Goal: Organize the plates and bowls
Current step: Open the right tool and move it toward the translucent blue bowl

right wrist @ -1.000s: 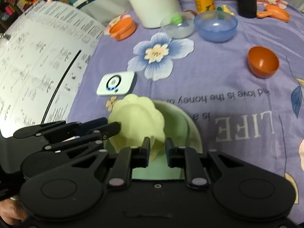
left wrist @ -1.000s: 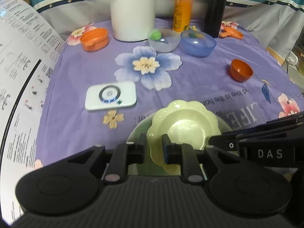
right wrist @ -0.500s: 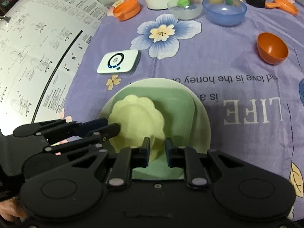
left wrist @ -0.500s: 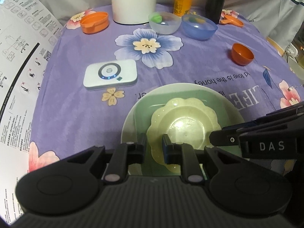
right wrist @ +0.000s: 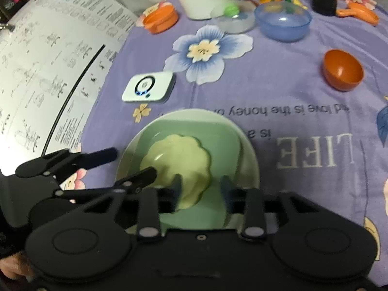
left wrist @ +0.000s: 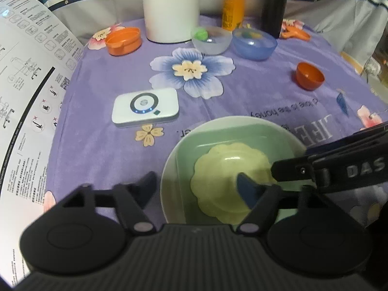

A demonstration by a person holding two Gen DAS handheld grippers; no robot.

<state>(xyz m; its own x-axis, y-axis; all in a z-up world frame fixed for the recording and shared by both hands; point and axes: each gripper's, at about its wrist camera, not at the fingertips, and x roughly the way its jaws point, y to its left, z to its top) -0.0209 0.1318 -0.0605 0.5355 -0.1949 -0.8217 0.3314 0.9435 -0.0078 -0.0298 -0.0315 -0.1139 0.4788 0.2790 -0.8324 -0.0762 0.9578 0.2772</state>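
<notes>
A pale yellow scalloped dish (left wrist: 225,169) (right wrist: 179,160) lies inside a green plate (left wrist: 242,122) (right wrist: 194,115) on the purple flowered cloth. My left gripper (left wrist: 197,189) hangs over the plate's near left side. Its jaws are opening, the dish's rim lies between them, and neither pad presses on it. My right gripper (right wrist: 201,189) reaches in from the other side. Its jaws are opening too, with the dish's edge between them and no pad pressing. Each gripper shows in the other's view: the right gripper's fingers (left wrist: 327,167) and the left gripper's fingers (right wrist: 135,177).
A white pocket device (left wrist: 145,109) lies left of the plate. Further back stand an orange bowl (left wrist: 310,76), a blue bowl (left wrist: 254,43), a clear bowl (left wrist: 211,40), an orange tub (left wrist: 123,40), a white jug (left wrist: 171,7) and bottles. A large printed sheet (left wrist: 24,97) curves up at the left.
Both grippers held the yellow dish, shut on its rim, and brought it down onto the green plate. Now both have spread their jaws and let it go.
</notes>
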